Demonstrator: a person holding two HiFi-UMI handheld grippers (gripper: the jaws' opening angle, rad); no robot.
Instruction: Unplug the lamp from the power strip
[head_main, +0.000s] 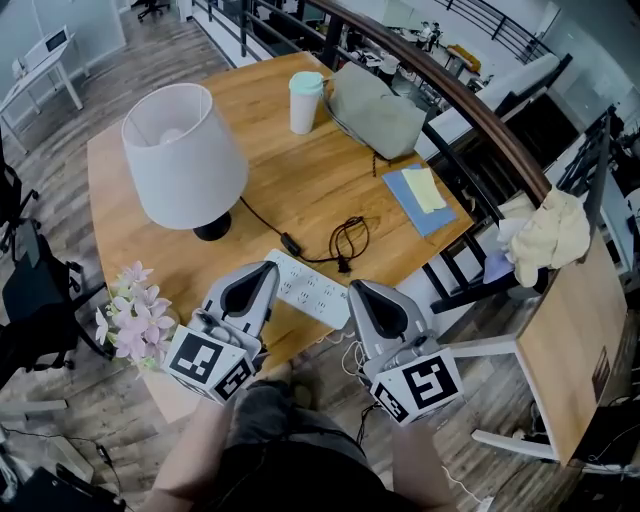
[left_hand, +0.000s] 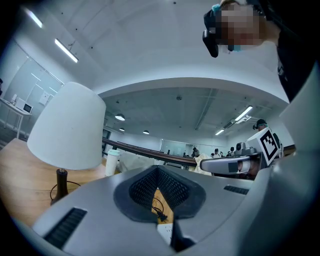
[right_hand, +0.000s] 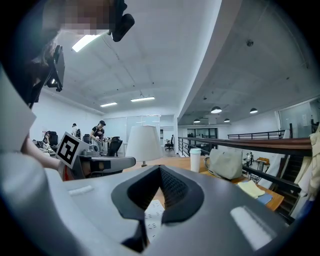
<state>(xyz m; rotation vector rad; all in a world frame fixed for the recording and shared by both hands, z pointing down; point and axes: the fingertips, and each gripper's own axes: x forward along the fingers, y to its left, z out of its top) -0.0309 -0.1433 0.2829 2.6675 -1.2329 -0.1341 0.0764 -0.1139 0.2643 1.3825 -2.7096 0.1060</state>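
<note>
Lamp plug lies on table just beside power strip (job looks done). Left claw and right claw both clenched, empty.

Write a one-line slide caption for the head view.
Left gripper and right gripper, both shut, hover over the power strip, with the cord from the lamp coiled alongside.

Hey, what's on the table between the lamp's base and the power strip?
The black cord with its inline switch runs there over otherwise bare table, seen in the head view.
</note>
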